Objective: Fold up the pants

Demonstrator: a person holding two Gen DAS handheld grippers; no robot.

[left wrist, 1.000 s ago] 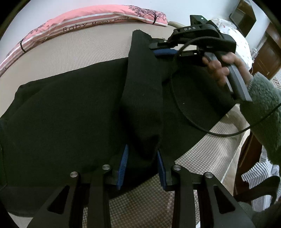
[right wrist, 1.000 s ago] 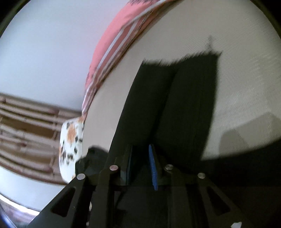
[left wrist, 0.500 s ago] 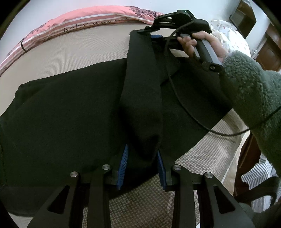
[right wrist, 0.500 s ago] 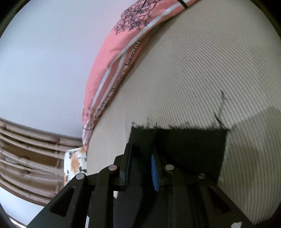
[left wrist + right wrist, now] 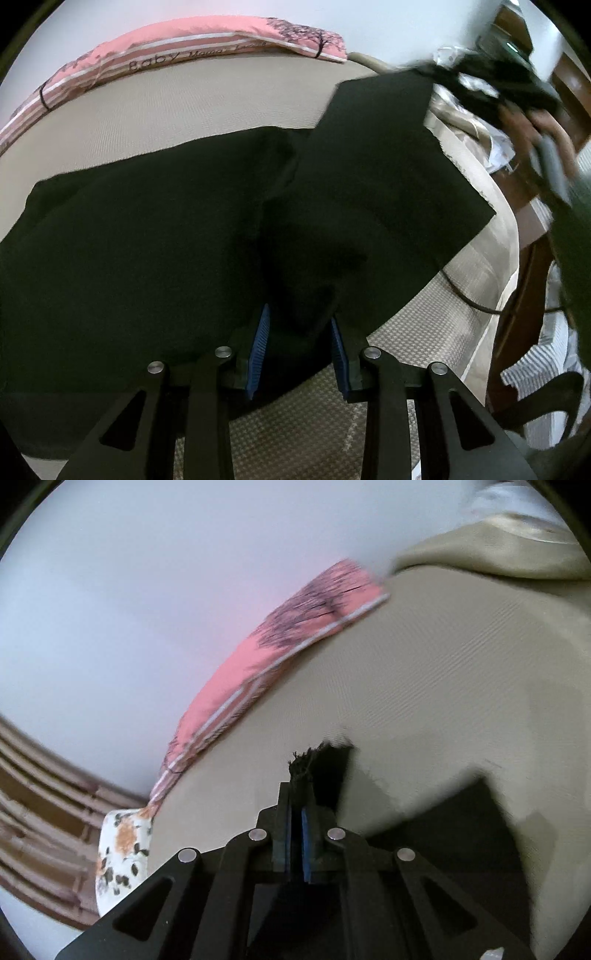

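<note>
Black pants (image 5: 147,240) lie spread over a beige mattress (image 5: 166,110). At the near edge my left gripper (image 5: 299,350) is shut on a bunched fold of the pants, with cloth filling the gap between its blue pads. One pant leg (image 5: 376,155) is raised toward the upper right, where my blurred right gripper (image 5: 491,81) and the hand (image 5: 528,122) holding it are. In the right wrist view the right gripper (image 5: 297,797) has its jaws closing tight onto the frayed hem (image 5: 314,764), which is pinched between its pads.
A pink striped quilt (image 5: 184,44) runs along the mattress's far edge by the wall. A floral pillow (image 5: 122,849) and wooden slats (image 5: 37,794) are at the left. Brown wooden furniture (image 5: 517,258), striped cloth (image 5: 546,350) and a black cable (image 5: 465,295) lie beyond the mattress's right edge.
My right gripper closed on the leg's hem, rose and swung right, lifting the leg end off the mattress. The left gripper and its fold stayed put.
</note>
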